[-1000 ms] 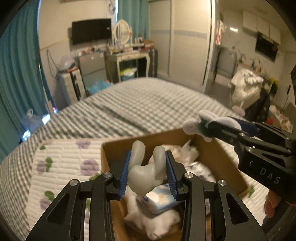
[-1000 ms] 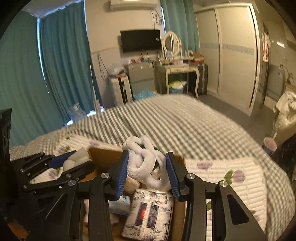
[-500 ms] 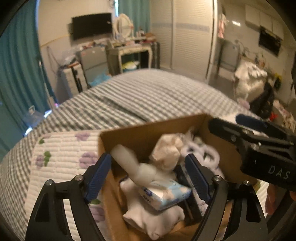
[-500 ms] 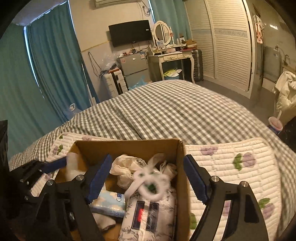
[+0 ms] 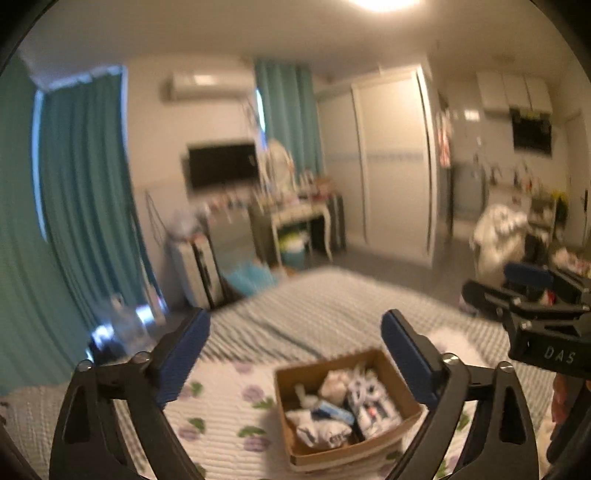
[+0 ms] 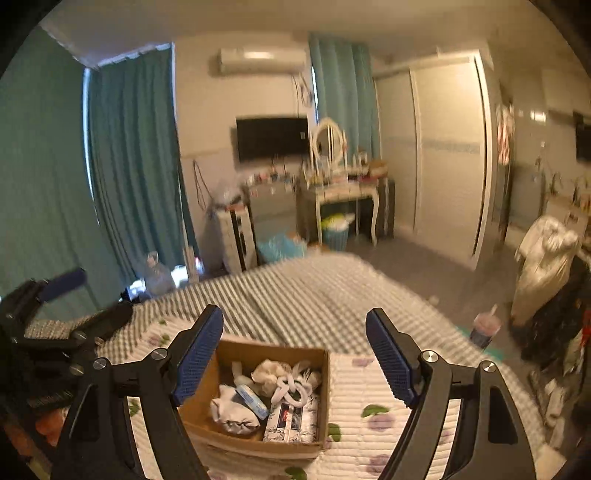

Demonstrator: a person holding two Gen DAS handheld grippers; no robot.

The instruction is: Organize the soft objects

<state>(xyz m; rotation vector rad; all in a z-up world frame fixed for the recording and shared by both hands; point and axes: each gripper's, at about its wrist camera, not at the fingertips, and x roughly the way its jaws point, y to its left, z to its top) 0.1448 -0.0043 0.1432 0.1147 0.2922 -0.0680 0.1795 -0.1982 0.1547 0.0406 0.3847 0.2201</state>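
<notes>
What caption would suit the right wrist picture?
Open right gripper above a cardboard box of soft things on the bed.

You've got 1 cardboard box (image 6: 320, 398), 2 tissue packs (image 6: 291, 419), 1 white ring toy (image 6: 291, 387), 2 claws, both spread wide.

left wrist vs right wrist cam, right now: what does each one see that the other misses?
Left wrist only: the ceiling light and the right gripper at the frame's right edge. Right wrist only: a lidded cup on the floor and the left gripper at the left edge. Both: the cardboard box of soft items on the quilted mat, TV, and open, empty fingers.
</notes>
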